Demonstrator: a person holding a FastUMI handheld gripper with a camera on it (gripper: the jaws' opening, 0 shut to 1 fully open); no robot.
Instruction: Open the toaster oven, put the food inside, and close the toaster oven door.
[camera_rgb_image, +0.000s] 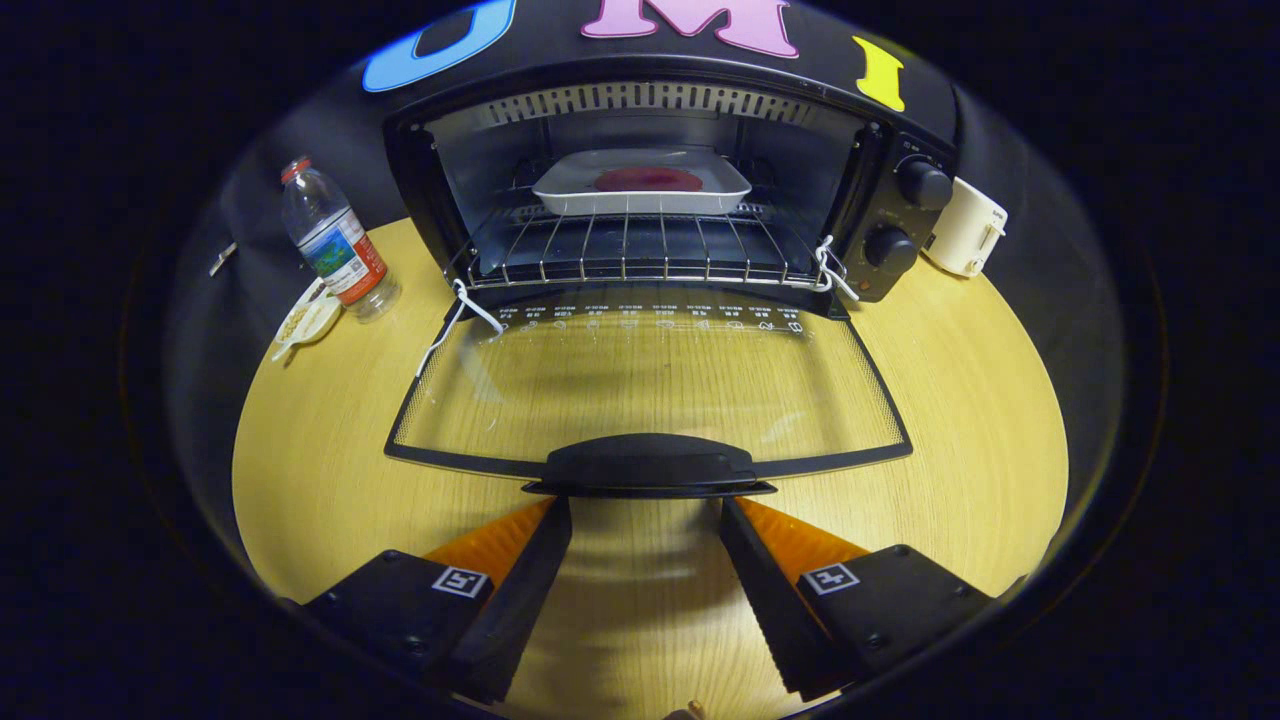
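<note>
Your fingers (645, 520) are spread, empty, their tips just under the black handle (648, 465) of the lowered glass door (650, 385). The white tray of red food (642, 182) sits on the black toaster oven's (905, 215) wire rack (640, 250) over the wooden bench (960, 400).

Gripper (645, 510) open, level
Fingers (540, 560) spread wide (nothing between them), tips pointing forward, clamped on nothing.
</note>
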